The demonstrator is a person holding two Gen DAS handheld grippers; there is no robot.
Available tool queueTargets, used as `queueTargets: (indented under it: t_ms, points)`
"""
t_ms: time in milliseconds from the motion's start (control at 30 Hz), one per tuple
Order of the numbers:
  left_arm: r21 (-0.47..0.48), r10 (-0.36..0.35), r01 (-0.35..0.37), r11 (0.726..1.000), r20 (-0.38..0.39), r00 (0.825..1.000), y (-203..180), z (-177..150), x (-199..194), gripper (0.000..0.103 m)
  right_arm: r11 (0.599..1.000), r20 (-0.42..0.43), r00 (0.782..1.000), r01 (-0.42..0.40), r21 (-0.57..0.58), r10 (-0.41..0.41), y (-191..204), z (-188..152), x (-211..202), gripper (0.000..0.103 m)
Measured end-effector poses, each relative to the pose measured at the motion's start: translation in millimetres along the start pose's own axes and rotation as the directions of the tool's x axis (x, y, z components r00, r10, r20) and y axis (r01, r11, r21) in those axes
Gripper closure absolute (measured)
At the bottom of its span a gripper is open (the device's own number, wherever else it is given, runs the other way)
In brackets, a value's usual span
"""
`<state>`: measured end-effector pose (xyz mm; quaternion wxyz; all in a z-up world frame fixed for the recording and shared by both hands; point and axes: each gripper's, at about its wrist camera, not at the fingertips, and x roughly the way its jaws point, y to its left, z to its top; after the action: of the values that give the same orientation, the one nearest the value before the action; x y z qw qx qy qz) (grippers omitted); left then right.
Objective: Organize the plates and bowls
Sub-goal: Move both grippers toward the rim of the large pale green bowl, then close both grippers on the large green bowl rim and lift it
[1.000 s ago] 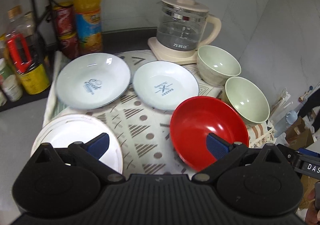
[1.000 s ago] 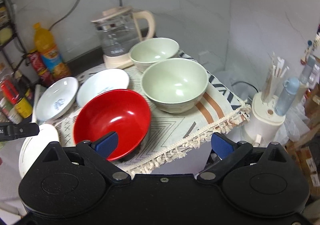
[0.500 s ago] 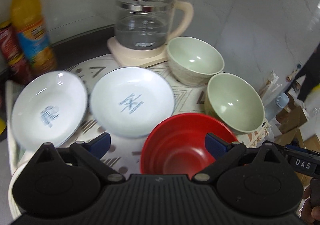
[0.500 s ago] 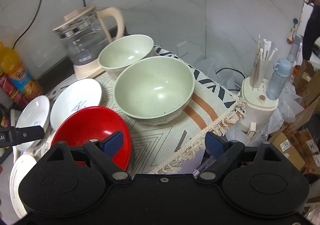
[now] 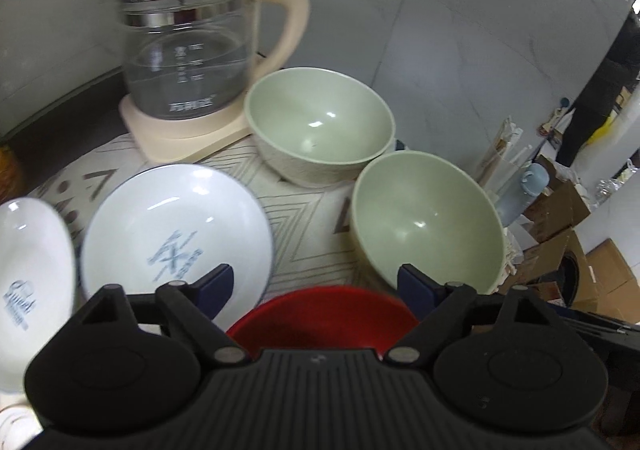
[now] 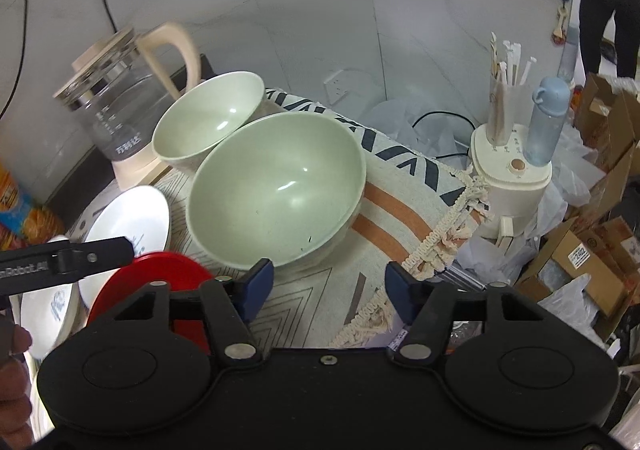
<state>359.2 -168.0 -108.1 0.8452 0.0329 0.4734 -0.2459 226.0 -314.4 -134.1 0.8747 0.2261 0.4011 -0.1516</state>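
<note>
Two pairs of tongs hang above a crowded worktop (image 6: 400, 218) covered by a patterned cloth (image 6: 320, 290), with the glass kettle (image 5: 188, 50) at the back as the landmark. The left tongs (image 5: 316, 282) are closing with nothing between the blue pads (image 5: 218, 280) — below them shows the far rim of a red bowl (image 5: 320, 310), which sits nearest the camera, well in front of the kettle. The right tongs (image 6: 328, 284) are also closing and grip nothing; only cloth lies between their pads (image 6: 258, 282).

Just to the right of the kettle's base stands a pale green bowl (image 5: 320, 130), touching or nearly touching it. A second green bowl (image 5: 428, 226) sits in front of the first and further right of the kettle, near the cloth's fringed edge. In front of the kettle lies a white plate with a blue mark (image 5: 176, 238), and left of that another white plate (image 5: 32, 266), partly out of frame.

From the right wrist view the nearer green bowl (image 6: 276, 186) fills the centre, the red bowl (image 6: 156, 290) lies to its left, and the arm of the left tongs (image 6: 68, 262) crosses over the plates — a hand (image 6: 14, 390) shows at the frame's left edge.
</note>
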Motion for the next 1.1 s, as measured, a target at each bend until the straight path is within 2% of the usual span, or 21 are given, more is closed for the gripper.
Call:
queueTargets:
  t_ms: [67,167,300,367,467,600,667,733,833,967,1100]
  points:
    - [0.004,-0.015,0.015,1.000,-0.004,1.000,-2.2,3.6,7.9,0.028,1.000,0.001,1.000,-0.010,0.016,0.010,-0.5,2.7,4.2,0.053]
    - [-0.004,-0.037,0.037,0.999,-0.021,0.999,-3.7,8.1,19.7,0.037,0.999,0.005,1.000,-0.013,0.036,0.013,-0.5,6.7,9.3,0.056]
    - [-0.003,-0.056,0.056,0.998,-0.029,0.998,-6.0,12.3,31.6,0.043,0.998,0.003,1.000,-0.006,0.057,0.006,-0.7,11.4,18.9,0.063]
    - [-0.014,-0.064,0.064,0.998,-0.043,0.997,-5.9,14.6,39.8,0.049,0.998,-0.003,1.000,-0.005,0.065,0.006,-1.6,12.9,24.4,0.070]
    - [-0.043,-0.068,0.065,0.997,-0.073,0.995,-5.7,17.2,51.9,0.060,0.997,-0.014,1.000,-0.005,0.078,0.006,-2.5,15.2,33.3,0.072]
    - [-0.050,-0.061,0.056,0.997,-0.103,0.993,-9.6,19.0,66.9,0.068,0.996,-0.033,0.999,0.008,0.092,-0.005,-2.6,17.6,44.7,0.073]
    - [-0.058,-0.074,0.068,0.996,-0.115,0.991,-11.9,20.7,72.0,0.077,0.995,-0.044,0.999,0.011,0.094,-0.007,-2.7,18.6,50.6,0.075]
    - [-0.055,-0.068,0.062,0.997,-0.125,0.990,-14.6,21.7,78.5,0.079,0.995,-0.057,0.998,0.017,0.100,-0.011,-4.0,20.0,56.9,0.075]
    - [-0.103,-0.100,0.085,0.991,-0.162,0.982,-13.6,23.2,86.9,0.089,0.995,-0.074,0.997,0.021,0.100,-0.013,-4.1,21.6,66.6,0.078]
    - [-0.103,-0.095,0.078,0.992,-0.171,0.981,-15.9,23.4,87.9,0.089,0.996,-0.084,0.996,0.040,0.086,-0.033,-2.6,25.7,73.8,0.083]
    - [-0.103,-0.091,0.075,0.992,-0.165,0.982,-18.6,25.0,80.8,0.089,0.993,-0.091,0.995,0.043,0.106,-0.033,-4.8,30.2,72.0,0.084]
